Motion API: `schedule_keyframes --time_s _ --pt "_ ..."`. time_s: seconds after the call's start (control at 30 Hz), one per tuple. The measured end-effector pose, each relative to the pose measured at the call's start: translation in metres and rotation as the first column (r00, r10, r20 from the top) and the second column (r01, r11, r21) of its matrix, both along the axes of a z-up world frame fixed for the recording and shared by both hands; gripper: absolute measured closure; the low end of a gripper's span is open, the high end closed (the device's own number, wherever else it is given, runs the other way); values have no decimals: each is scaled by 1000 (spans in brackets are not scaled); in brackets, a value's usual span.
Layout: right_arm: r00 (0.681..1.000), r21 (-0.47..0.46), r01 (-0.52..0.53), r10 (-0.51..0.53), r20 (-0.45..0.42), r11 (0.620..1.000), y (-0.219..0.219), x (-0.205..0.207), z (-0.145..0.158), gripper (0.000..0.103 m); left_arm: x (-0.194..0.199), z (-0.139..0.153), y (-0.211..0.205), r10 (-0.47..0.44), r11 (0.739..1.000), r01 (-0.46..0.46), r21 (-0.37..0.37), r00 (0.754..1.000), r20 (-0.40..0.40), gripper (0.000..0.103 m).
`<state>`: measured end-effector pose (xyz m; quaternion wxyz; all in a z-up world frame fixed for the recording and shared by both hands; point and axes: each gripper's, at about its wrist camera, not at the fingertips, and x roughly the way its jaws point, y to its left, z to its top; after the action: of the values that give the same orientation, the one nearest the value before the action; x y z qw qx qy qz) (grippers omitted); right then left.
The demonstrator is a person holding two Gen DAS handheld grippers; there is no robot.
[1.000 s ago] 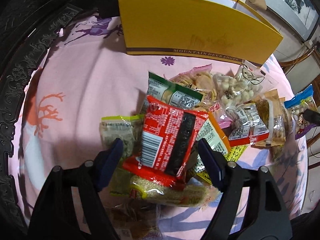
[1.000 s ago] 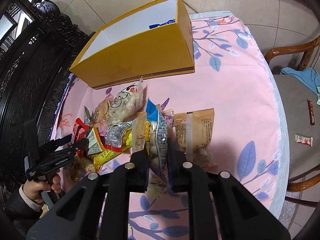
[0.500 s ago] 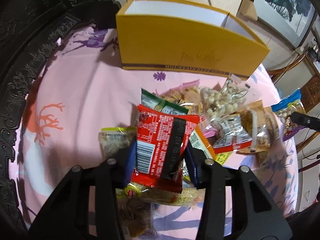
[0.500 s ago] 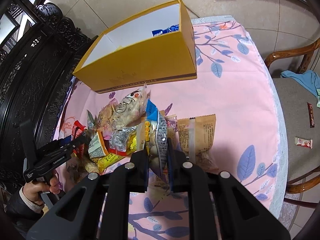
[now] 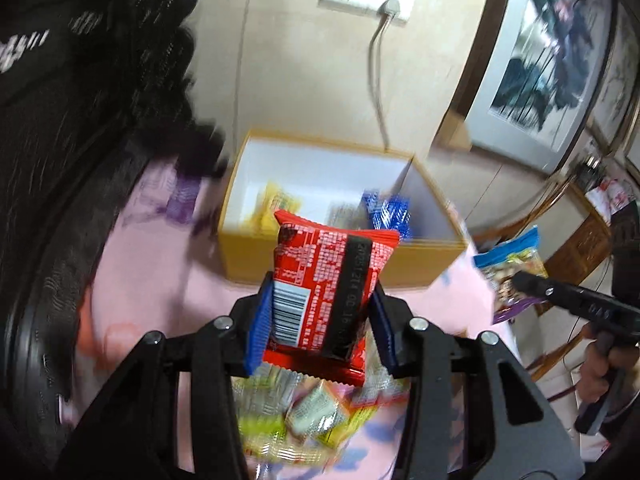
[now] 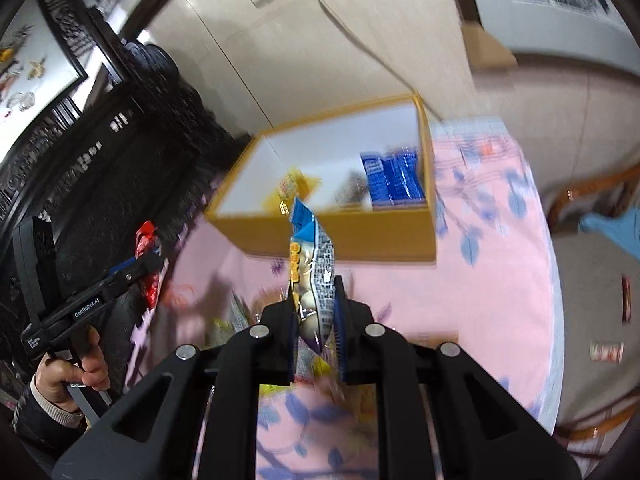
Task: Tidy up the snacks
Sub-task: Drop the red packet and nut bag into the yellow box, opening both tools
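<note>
My left gripper is shut on a red snack packet and holds it in the air in front of the yellow box. My right gripper is shut on a blue-topped packet of round snacks, also held in the air before the yellow box. The box is open; inside lie a blue packet, a yellow packet and a dark one. Each gripper shows in the other's view, the right one at the right and the left one at the left.
Several loose snack packets lie on the pink tablecloth below the grippers. Dark carved furniture stands at the left. A wooden chair is at the right, with wrappers on the floor. A wall socket and cable are behind the box.
Both grippers have lifted their packets off the pile and tilted up toward the box, so its inside now shows. The left gripper closed on the red packet one second ago.
</note>
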<state>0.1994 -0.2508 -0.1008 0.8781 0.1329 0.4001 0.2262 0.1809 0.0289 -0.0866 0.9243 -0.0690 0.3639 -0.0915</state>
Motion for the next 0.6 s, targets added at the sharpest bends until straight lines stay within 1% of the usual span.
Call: schedule_keyframes --time_s 0.03,0.1,0.17,0.23,0.27,0.4,0.47,0.5,0.53,0.57,0.6 --pt "1000 2 -1 1 26 1000 3 8 9 88 10 11 -6 -12 1000 12 2 1000 28 59" --pt "998 3 -1 0 65 1000 9 24 24 88 25 24 -15 -23 1000 23 4 998 60 59" --pt "995 -5 -1 2 97 1000 13 36 33 88 44 37 -23 -35 999 34 8 995 93 59" --pt "992 -20 -4 6 127 1000 19 51 41 88 61 45 -32 -38 999 36 22 993 111 58" --pt "990 -25 -4 8 140 1000 22 60 45 88 76 48 -36 -45 999 42 27 992 117 59" --pt "984 -54 2 8 176 999 32 93 52 88 119 50 -44 -34 998 28 61 994 103 58" --pt "983 -65 7 5 184 998 36 108 52 87 143 48 -49 -21 995 13 101 997 78 57" --pt "983 -72 12 1 184 997 39 117 50 79 153 45 -51 -11 993 4 122 998 61 51" --pt "983 -81 28 -13 181 996 39 123 50 69 162 44 -55 17 987 -23 159 999 42 28" --pt "985 -90 60 -44 170 994 38 126 49 37 164 44 -55 47 981 -54 184 998 43 12" --pt "982 -79 95 -80 170 992 34 126 49 25 164 46 -56 69 976 -80 202 996 61 12"
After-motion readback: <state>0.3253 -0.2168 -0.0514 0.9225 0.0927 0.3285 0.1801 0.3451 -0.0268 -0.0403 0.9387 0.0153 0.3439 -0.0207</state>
